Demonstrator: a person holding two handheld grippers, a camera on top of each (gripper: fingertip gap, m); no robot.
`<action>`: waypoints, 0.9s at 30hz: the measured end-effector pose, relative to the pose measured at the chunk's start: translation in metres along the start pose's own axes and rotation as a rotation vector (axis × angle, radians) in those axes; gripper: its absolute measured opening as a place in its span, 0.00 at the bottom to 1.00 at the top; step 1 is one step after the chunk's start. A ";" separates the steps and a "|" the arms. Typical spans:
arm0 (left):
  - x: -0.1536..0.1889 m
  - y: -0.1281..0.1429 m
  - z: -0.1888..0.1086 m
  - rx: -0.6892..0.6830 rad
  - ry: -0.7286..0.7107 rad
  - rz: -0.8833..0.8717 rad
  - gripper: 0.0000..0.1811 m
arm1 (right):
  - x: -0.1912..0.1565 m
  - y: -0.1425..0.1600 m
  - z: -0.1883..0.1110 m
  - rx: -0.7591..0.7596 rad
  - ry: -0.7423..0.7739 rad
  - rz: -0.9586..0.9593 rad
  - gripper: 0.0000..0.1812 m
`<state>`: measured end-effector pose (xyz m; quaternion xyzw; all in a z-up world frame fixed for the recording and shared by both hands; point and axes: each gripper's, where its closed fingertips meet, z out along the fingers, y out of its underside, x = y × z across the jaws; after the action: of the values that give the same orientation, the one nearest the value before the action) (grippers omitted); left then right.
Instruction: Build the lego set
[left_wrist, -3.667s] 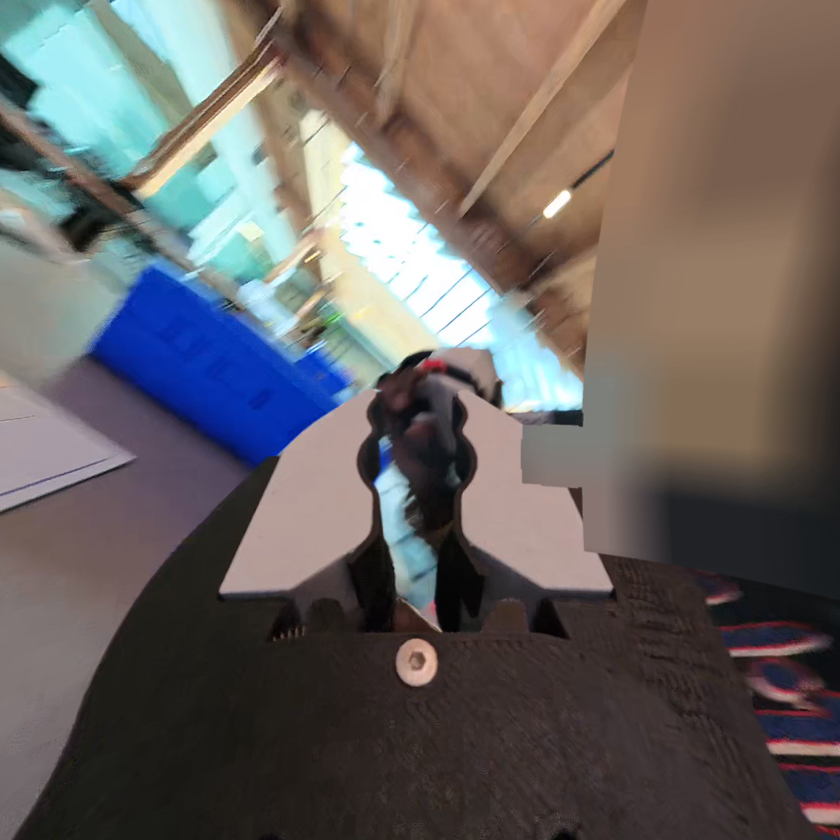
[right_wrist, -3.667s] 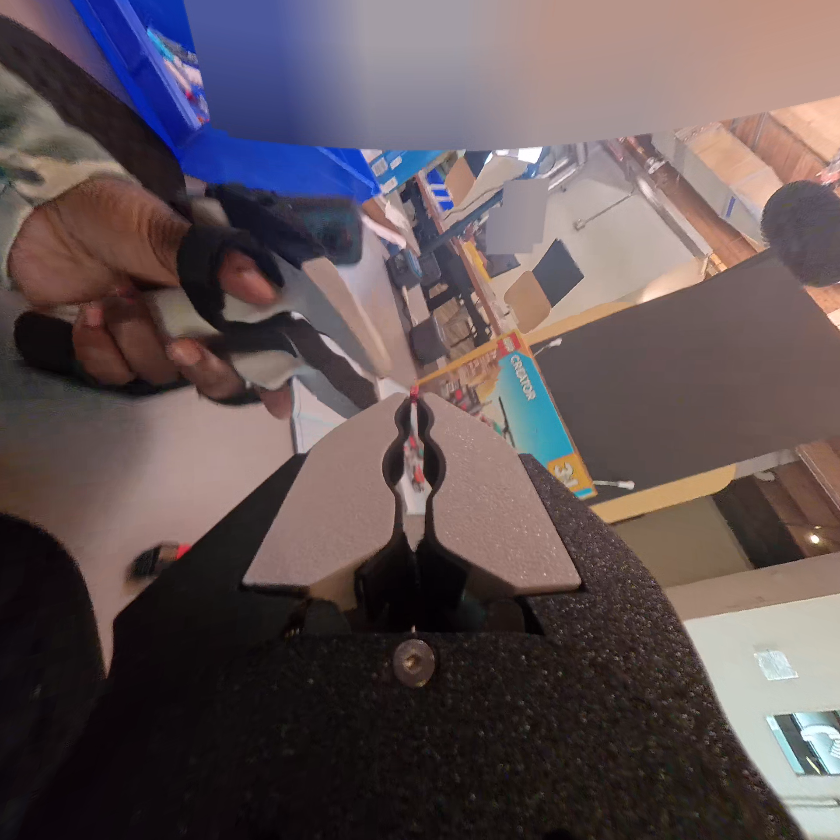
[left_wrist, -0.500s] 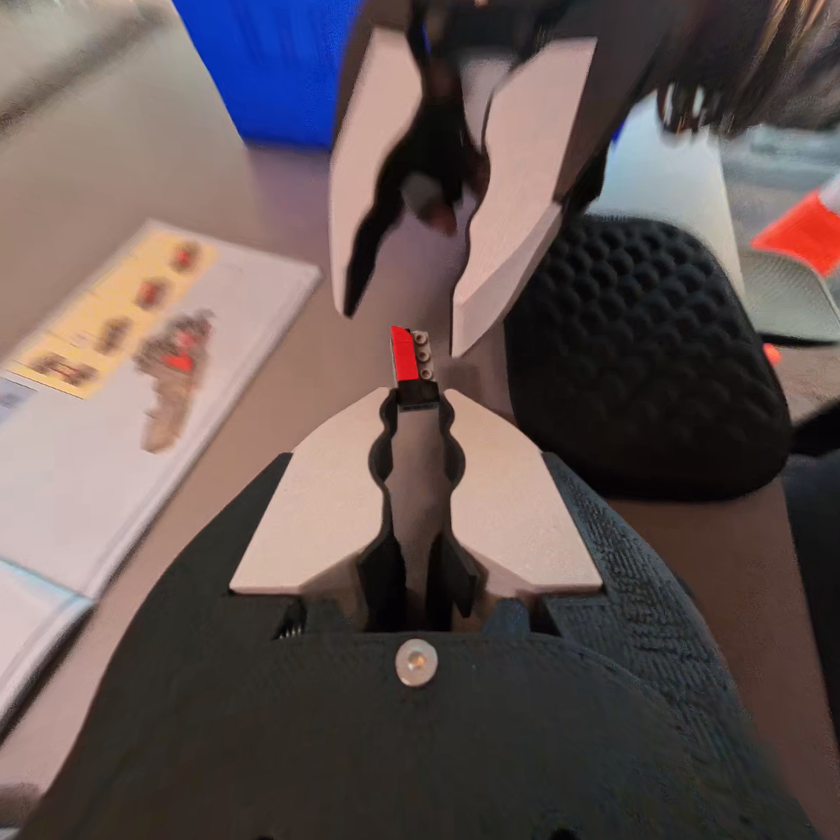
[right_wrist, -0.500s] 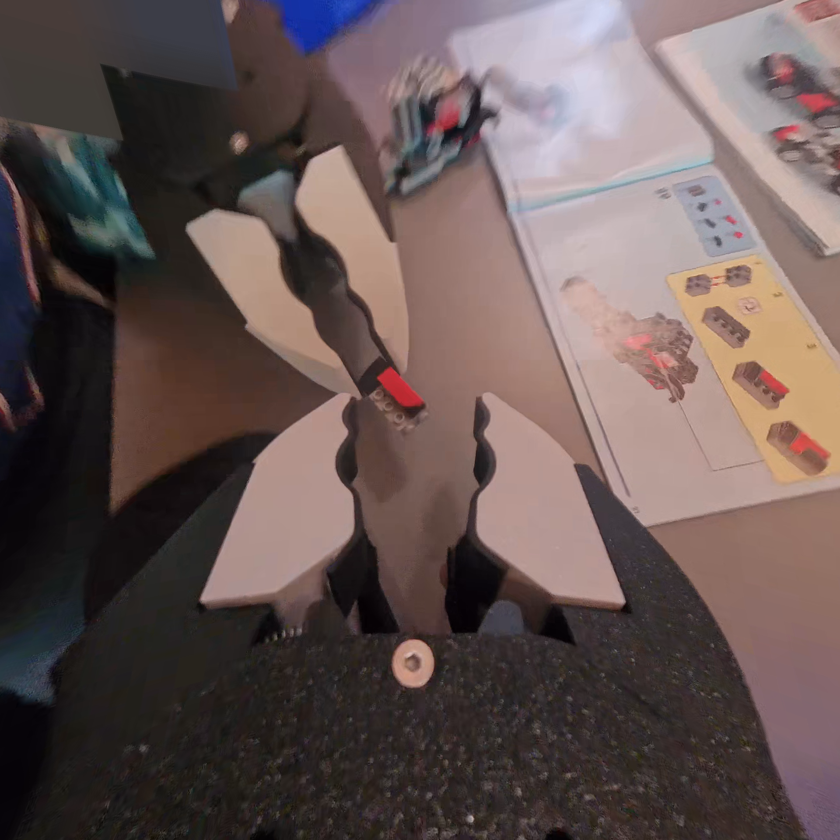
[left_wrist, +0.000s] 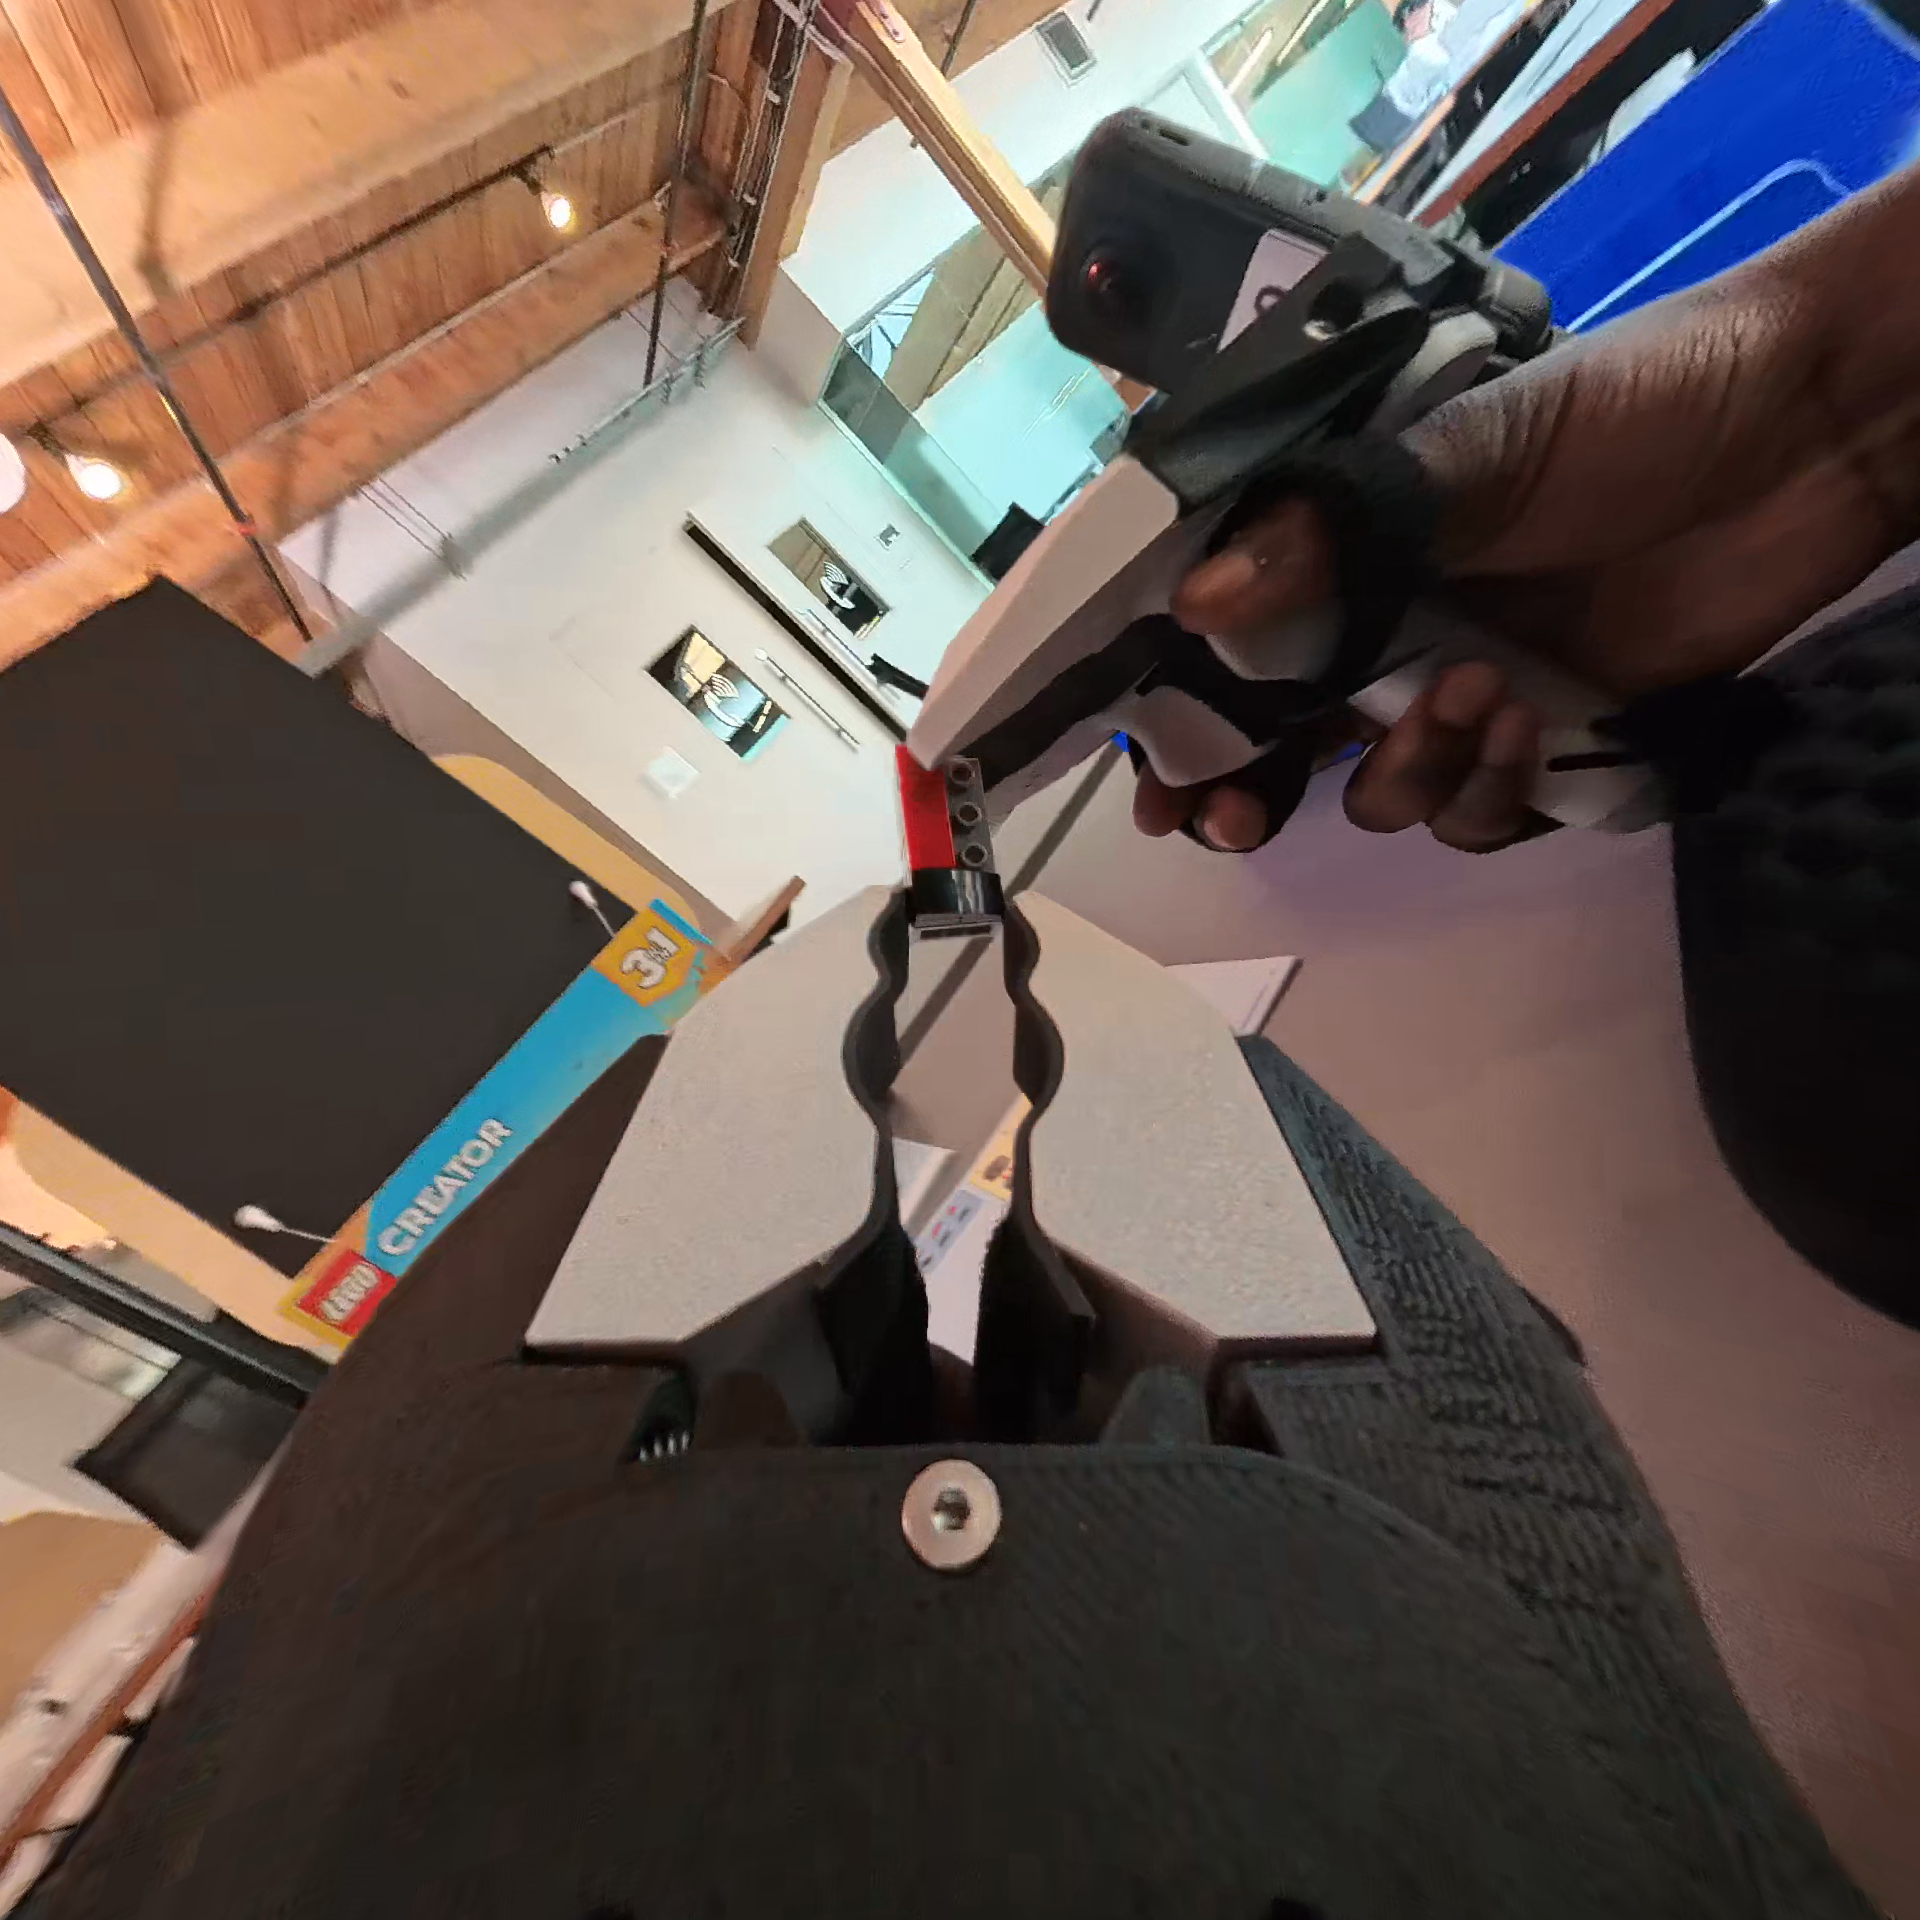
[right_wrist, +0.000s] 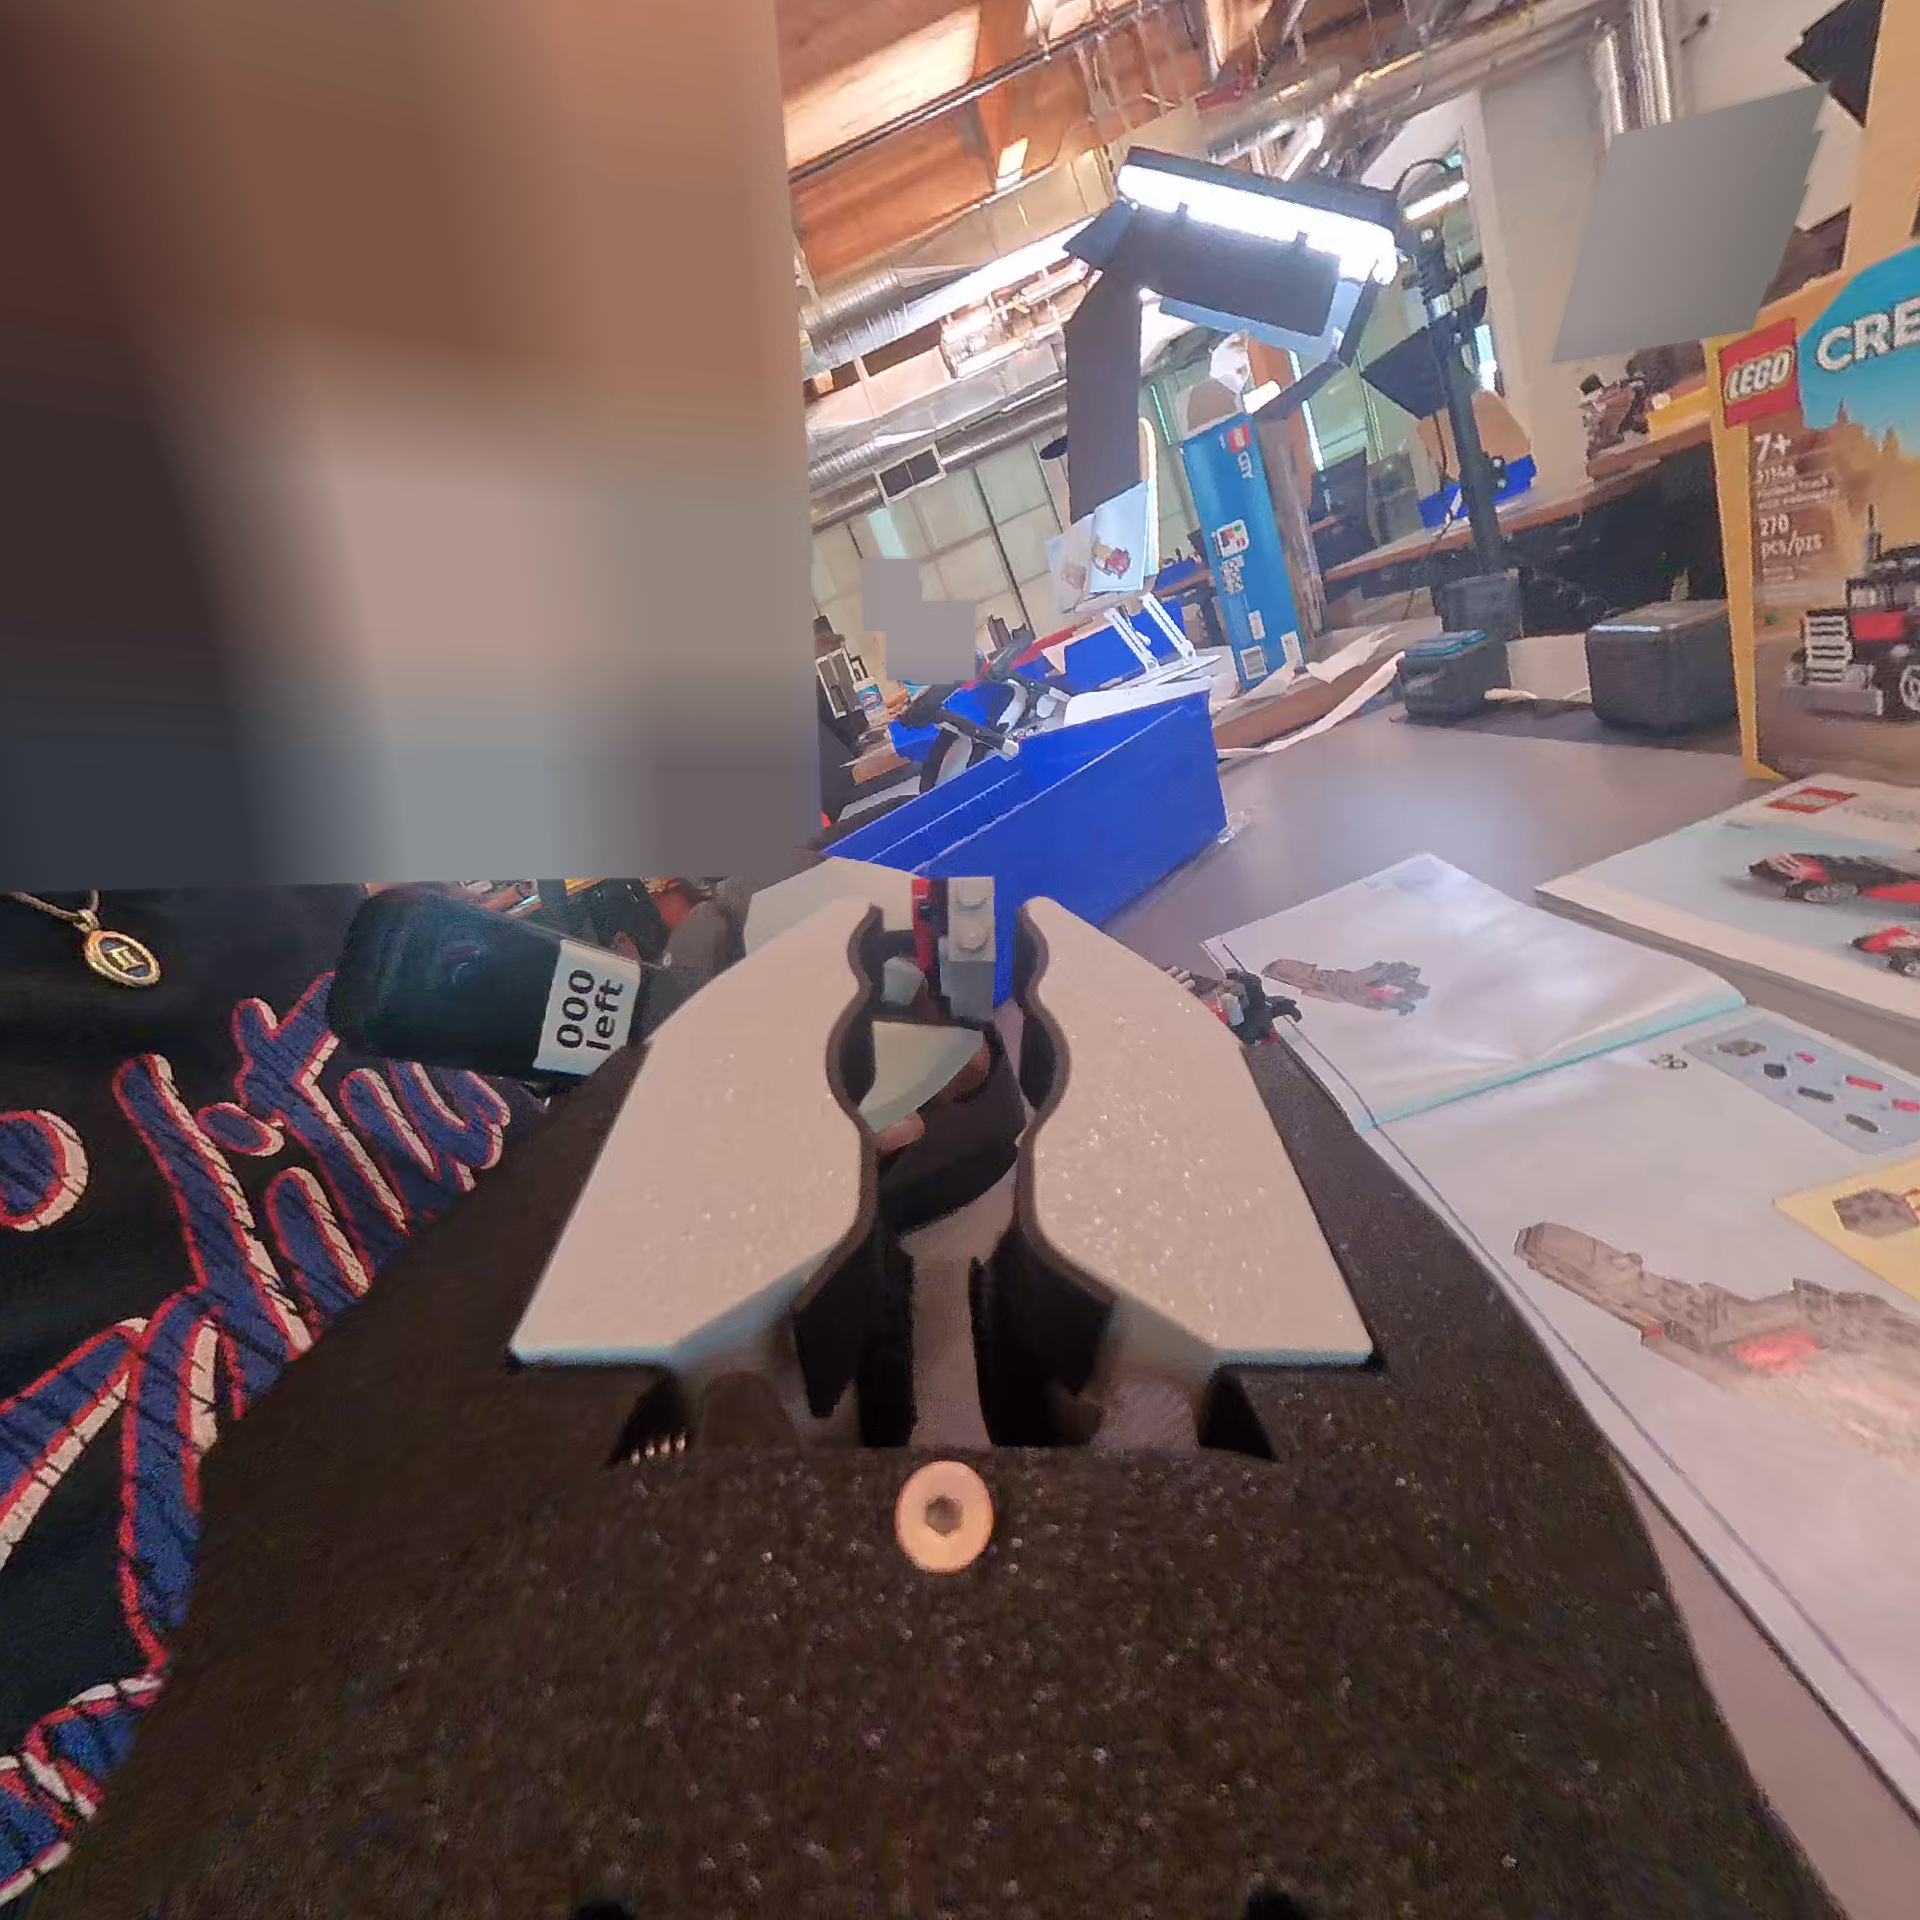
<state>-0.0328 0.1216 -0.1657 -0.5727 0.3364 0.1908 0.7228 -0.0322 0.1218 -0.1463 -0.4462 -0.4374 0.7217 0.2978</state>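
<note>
A small lego assembly (left_wrist: 948, 821), a red slope beside a grey studded plate on a black piece, sticks out of my left gripper (left_wrist: 953, 909), which is shut on the black piece. My right gripper (left_wrist: 935, 743), held by a hand, comes in from the upper right and its tip touches the top of the assembly. In the right wrist view the grey plate (right_wrist: 968, 935) stands between the tips of my right gripper (right_wrist: 948, 914). The jaws stand narrowly apart with a gap on each side of it. The left gripper's black camera housing (right_wrist: 468, 987) shows behind.
An open instruction booklet (right_wrist: 1558, 1049) lies on the grey table at the right, with a part-built model (right_wrist: 1252, 1003) at its near corner. A lego box (right_wrist: 1829, 540) stands behind it. A blue bin (right_wrist: 1049, 821) sits ahead. A person's dark printed shirt (right_wrist: 156, 1195) fills the left. My left and right fingertips are right by each other.
Both grippers have tilted up from the table. The left still holds the assembly. The right gripper's jaws have narrowed from wide open and now stand around the assembly's top.
</note>
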 end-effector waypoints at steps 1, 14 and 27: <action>0.000 -0.001 0.000 -0.002 -0.006 0.034 0.09 | -0.001 -0.001 0.001 0.005 -0.009 -0.016 0.10; -0.005 -0.035 -0.009 0.194 0.423 -0.730 0.21 | -0.027 -0.008 -0.003 -0.023 -0.188 -0.187 0.08; 0.007 -0.041 -0.008 0.194 0.466 -0.712 0.09 | -0.042 -0.008 0.002 0.009 -0.257 -0.289 0.08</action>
<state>-0.0032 0.1016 -0.1426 -0.6103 0.2885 -0.2371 0.6986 -0.0162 0.0907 -0.1223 -0.2819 -0.5282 0.7243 0.3419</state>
